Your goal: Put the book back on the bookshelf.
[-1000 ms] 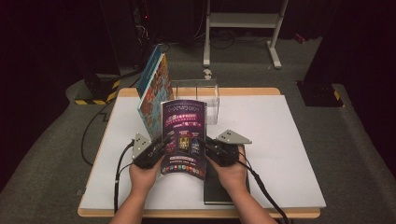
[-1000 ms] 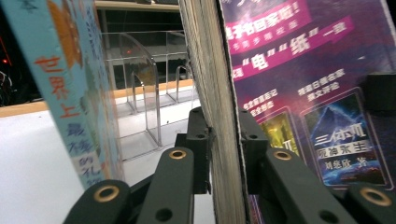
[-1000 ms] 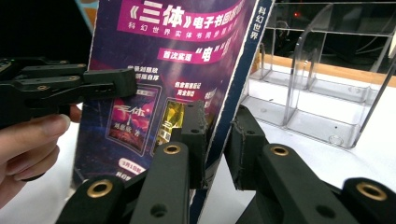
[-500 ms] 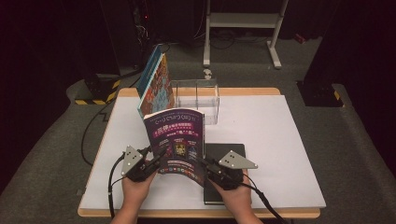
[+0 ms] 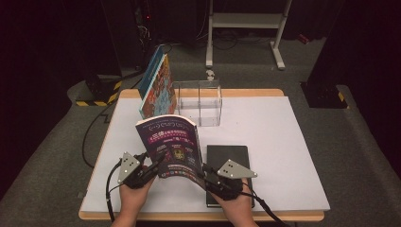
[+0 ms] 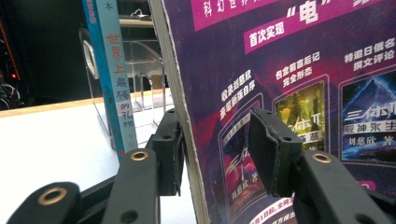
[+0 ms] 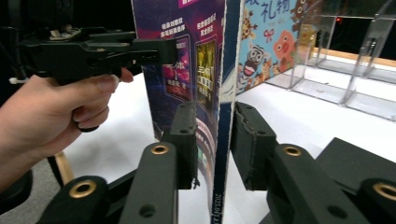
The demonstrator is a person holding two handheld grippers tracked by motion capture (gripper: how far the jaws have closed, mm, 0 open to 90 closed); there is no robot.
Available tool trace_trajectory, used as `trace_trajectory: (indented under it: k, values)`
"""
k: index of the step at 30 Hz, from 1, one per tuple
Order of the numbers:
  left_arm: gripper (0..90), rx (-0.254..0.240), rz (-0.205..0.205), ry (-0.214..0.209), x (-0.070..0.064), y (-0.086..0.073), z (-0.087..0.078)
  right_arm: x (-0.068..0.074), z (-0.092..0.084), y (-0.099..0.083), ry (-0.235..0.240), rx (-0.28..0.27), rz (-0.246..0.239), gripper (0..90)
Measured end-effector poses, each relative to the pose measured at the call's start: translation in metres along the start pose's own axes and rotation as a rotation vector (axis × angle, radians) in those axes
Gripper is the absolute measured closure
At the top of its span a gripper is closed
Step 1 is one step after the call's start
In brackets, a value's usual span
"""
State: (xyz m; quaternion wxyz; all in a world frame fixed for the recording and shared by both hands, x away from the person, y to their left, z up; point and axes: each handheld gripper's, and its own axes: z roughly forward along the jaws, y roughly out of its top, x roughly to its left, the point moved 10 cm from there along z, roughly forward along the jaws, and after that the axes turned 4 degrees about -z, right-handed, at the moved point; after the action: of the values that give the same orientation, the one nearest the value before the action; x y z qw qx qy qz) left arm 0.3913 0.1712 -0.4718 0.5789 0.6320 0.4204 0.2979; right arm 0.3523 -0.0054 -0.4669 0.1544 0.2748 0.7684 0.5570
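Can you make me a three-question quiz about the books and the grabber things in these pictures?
1. Where does the black book lie?
A. flat on the white table
B. inside the clear stand
C. on the floor

2. What colour is the held book mostly?
A. yellow
B. purple
C. green

3. How is the held book held?
A. by neither gripper
B. lying flat under both
C. upright, the left gripper and the right gripper each on one edge

Answers: A, it rests on the tabletop; B, its cover is purple; C, both grippers' fingers straddle its edges.
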Motion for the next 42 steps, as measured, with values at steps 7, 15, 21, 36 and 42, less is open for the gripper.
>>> trace_trajectory:
  k: [7, 15, 21, 36, 42]
  values:
    - [69.8, -0.011, 0.035, -0.017, -0.005, -0.001, -0.004, -0.01, 0.01, 0.03, 0.001, -0.017, -0.023, 63.1]
    - [67.1, -0.004, 0.009, -0.006, 0.001, -0.001, -0.004, -0.019, 0.025, 0.073, -0.003, -0.003, -0.055, 82.6]
    - [58.2, -0.008, -0.007, -0.013, 0.003, 0.001, -0.006, -0.016, 0.017, 0.078, -0.028, -0.039, -0.043, 83.3]
    - [58.2, -0.012, -0.016, -0.011, 0.004, 0.001, -0.005, -0.052, 0.006, 0.095, -0.171, -0.156, 0.014, 83.4]
    - [58.2, 0.0, -0.017, -0.017, 0.002, -0.002, -0.004, -0.068, 0.026, 0.093, -0.22, -0.178, 0.05, 83.4]
